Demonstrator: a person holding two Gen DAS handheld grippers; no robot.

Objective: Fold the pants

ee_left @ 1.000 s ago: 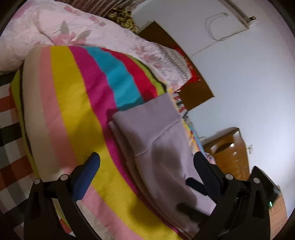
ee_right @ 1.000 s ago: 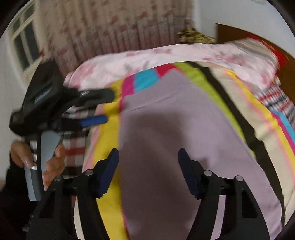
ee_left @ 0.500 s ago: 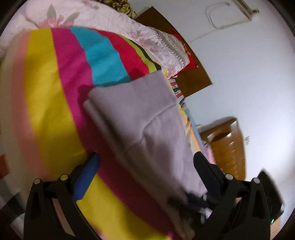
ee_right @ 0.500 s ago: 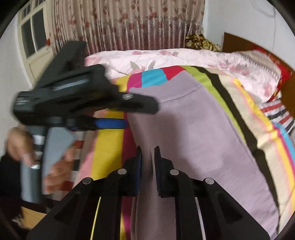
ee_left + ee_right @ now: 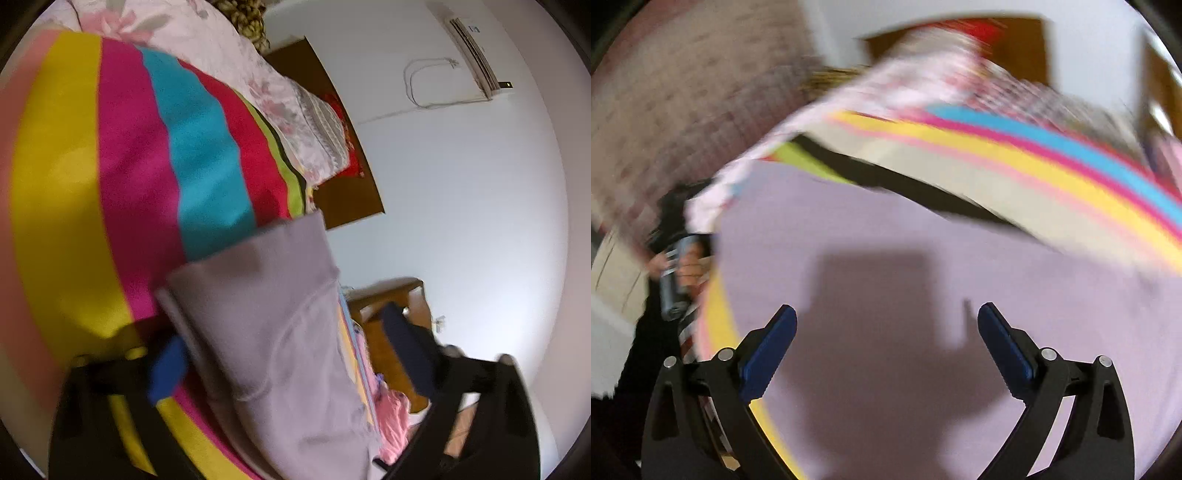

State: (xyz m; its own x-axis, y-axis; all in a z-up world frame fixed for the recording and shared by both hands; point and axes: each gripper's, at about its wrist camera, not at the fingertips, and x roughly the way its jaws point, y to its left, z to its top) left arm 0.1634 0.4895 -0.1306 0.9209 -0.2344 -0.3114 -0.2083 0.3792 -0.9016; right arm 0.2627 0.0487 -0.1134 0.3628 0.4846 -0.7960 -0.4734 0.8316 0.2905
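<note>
Right gripper [image 5: 885,345]: both blue-padded black fingers spread wide apart, nothing between them. It hovers over the flat lilac knit pants [image 5: 923,295], whose cloth fills the view directly ahead of and under the fingers; contact with the fabric cannot be told. Dark boxy shadow of the gripper falls on the cloth just beyond the pads. Right-wrist view is motion-blurred.

Beyond the pants' far edge, ahead and to the right: striped bedspread in black, cream, pink, yellow, magenta and blue bands [image 5: 1015,162]. Further ahead: pale pink floral quilt [image 5: 886,85]. To the far left of the fingers, the person's hand [image 5: 685,266] grips a grey handle; details blurred.

Left gripper [image 5: 291,354]: fingers apart, blue pad at left, dark pad at right, both smeared by blur. The folded stack of lilac pants [image 5: 273,332] lies between the two fingers, running from near the camera outward; layered edges show on its left side. Left pad sits just beside that edge; touching or not cannot be told.

Left of and beyond the stack: the same striped bedspread [image 5: 129,166]. Further out, the floral quilt [image 5: 221,48], then a dark brown wooden headboard [image 5: 347,195]. Right of the right finger: a brown wooden cabinet [image 5: 388,332] against a white wall, with a white wall-mounted air conditioner [image 5: 476,55] high up.
</note>
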